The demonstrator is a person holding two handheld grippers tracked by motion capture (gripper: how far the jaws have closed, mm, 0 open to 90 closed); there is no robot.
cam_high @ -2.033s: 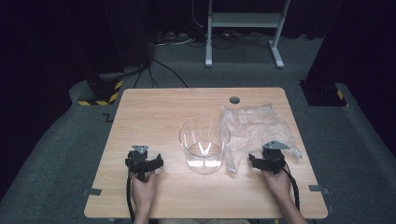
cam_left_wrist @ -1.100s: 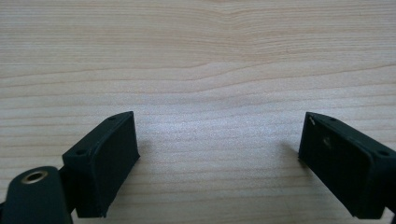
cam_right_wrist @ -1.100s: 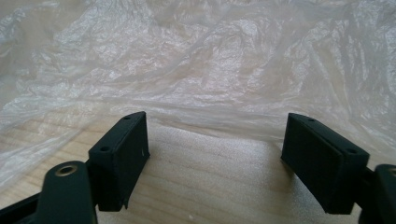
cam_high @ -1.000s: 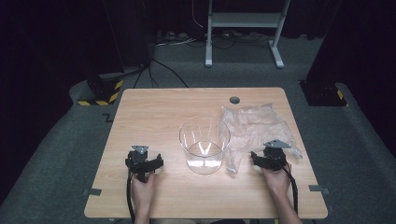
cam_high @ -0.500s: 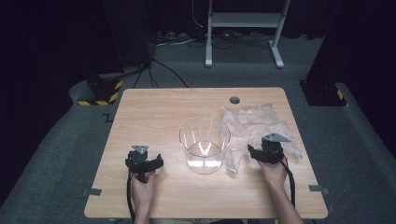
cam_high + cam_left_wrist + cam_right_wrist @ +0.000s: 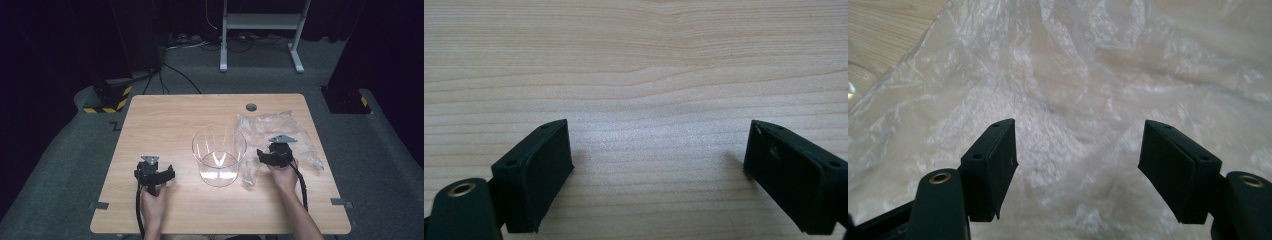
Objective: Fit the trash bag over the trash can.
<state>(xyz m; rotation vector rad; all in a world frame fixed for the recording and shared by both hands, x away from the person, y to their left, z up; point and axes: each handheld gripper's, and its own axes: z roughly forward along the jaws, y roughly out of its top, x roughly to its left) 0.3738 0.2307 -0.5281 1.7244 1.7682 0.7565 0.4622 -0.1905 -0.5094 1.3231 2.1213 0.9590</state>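
A person's right hand (image 6: 283, 172) reaches forward from the table's (image 6: 165, 120) near edge, holding the right tool (image 6: 270, 156) low over a crumpled clear plastic bag (image 6: 280, 127) near the right edge, jaws spread wide with nothing between them. The left tool (image 6: 154, 176), equally wide open and empty, sits over bare wood toward the near left corner. A clear glass bowl (image 6: 219, 154) stands upright mid-table, the thin, wrinkled bag just beside it.

Overhead view; two close tabletop (image 6: 165, 125) views
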